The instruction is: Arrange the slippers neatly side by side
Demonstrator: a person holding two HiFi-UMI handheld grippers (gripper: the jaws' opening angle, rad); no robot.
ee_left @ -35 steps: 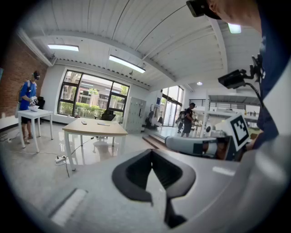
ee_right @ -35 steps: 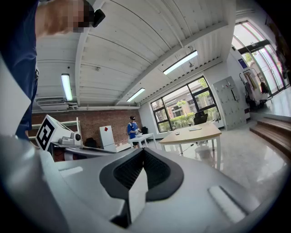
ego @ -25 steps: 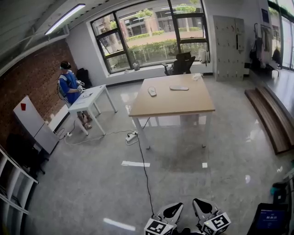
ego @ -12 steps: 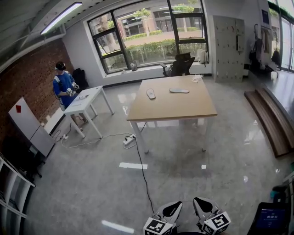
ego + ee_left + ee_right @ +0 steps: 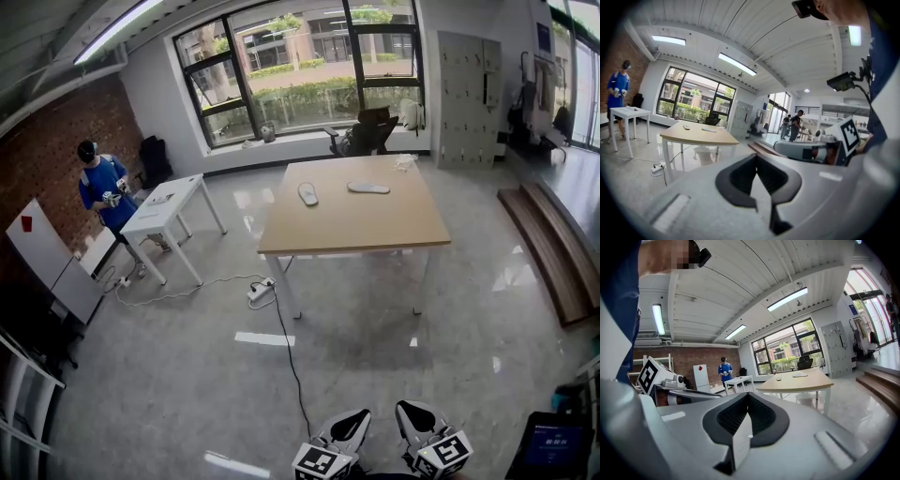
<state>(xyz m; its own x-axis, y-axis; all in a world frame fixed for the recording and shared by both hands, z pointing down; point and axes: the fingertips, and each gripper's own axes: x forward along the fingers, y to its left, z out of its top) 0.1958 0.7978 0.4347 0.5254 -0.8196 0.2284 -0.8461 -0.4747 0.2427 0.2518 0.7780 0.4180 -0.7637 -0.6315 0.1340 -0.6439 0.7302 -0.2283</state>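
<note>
I am holding my left gripper (image 5: 352,428) and right gripper (image 5: 413,424) closed and empty, because one slipper (image 5: 308,194) and the other slipper (image 5: 368,187), seemingly askew and apart, are lying on the surface (image 5: 356,230) well ahead.

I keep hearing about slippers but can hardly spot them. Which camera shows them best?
The head view: it looks down on the table, so both slippers show whole, lying apart at different angles. The two gripper views look almost level across the tabletop, so there the slippers are just tiny flat specks.
</note>
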